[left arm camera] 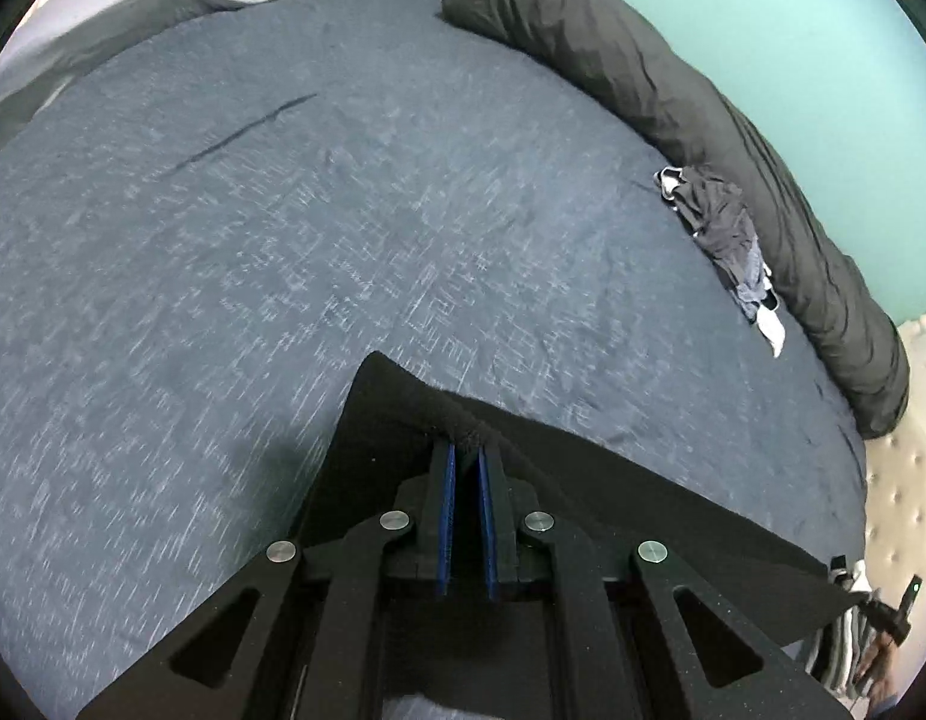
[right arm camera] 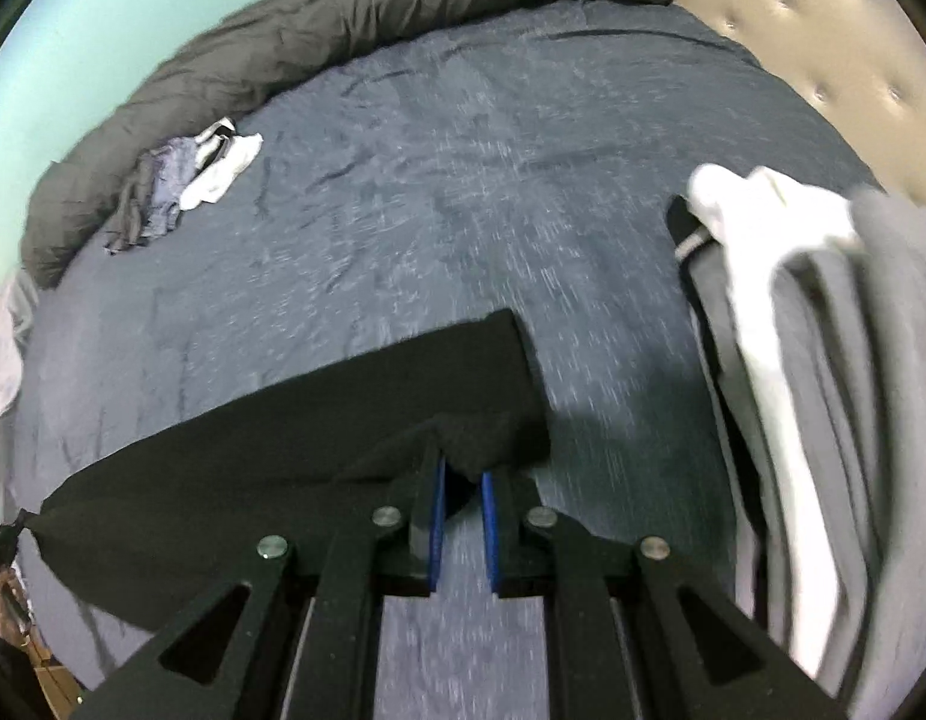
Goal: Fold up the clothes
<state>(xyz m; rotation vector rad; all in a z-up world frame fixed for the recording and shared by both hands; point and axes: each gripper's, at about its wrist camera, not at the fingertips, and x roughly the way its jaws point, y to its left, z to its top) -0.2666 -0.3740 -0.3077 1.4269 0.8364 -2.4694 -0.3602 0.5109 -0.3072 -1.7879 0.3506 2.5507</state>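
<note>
On the bed (left arm camera: 282,210), a black cloth (left arm camera: 583,468) is held stretched, clenched by both the left gripper (left arm camera: 466,450) and the right gripper (right arm camera: 463,468); a pile (right arm camera: 823,390) waits beside.

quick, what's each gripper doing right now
Left gripper: shut on the black cloth, pinching its edge.
Right gripper: shut on the black cloth's other end.

A home bedroom: a bed (left arm camera: 282,210) under a blue-grey sheet, a dark rolled duvet (left arm camera: 673,90) along its far edge, apparently a tufted headboard (right arm camera: 823,30) at one end, loose clothes (right arm camera: 823,360) on it.
</note>
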